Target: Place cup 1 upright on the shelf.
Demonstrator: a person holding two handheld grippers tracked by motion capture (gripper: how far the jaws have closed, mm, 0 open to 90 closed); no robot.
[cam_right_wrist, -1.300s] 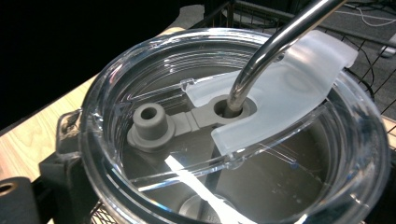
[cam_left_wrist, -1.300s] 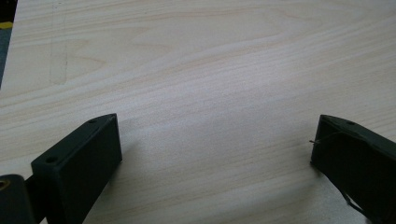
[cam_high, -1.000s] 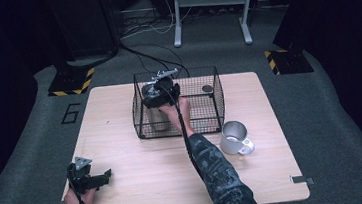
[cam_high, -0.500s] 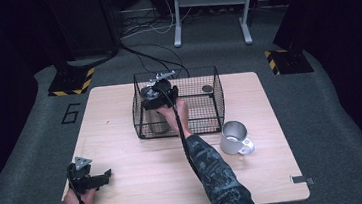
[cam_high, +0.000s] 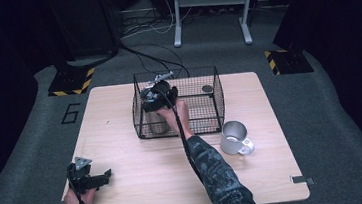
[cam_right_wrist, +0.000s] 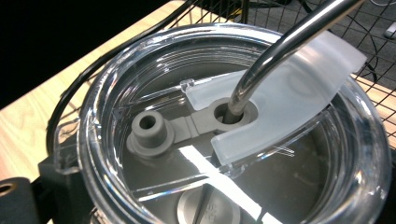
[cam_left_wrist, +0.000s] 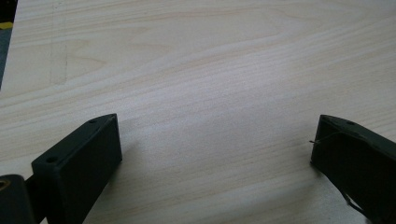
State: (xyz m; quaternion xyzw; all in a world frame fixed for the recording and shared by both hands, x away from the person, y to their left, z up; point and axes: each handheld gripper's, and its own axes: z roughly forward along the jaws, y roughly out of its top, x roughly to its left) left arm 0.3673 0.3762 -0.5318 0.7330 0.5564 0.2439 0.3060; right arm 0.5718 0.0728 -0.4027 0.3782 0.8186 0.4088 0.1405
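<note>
A steel tumbler [cam_high: 154, 120] stands inside a black wire basket [cam_high: 217, 98] at the back of the wooden table [cam_high: 142, 186]. Its clear lid [cam_right_wrist: 121, 79] carries a metal straw [cam_right_wrist: 280, 46] through a frosted flap [cam_right_wrist: 299, 98]. My right gripper [cam_high: 154, 97] sits on top of the tumbler, and its left jaw presses against the lid's rim in the right gripper view; the other jaw is hidden by the lid. My left gripper [cam_high: 106, 175] rests low at the table's front left. Its jaws stand wide apart over bare wood [cam_left_wrist: 215, 154].
A metal mug [cam_high: 233, 138] stands on the table just right of the basket's front corner. A small dark disc [cam_high: 208, 88] lies inside the basket at its back right. Cables and stand legs cross the floor behind the table.
The right gripper and the tumbler's top have shifted slightly down and to the left inside the basket. The left gripper has stayed where it was.
</note>
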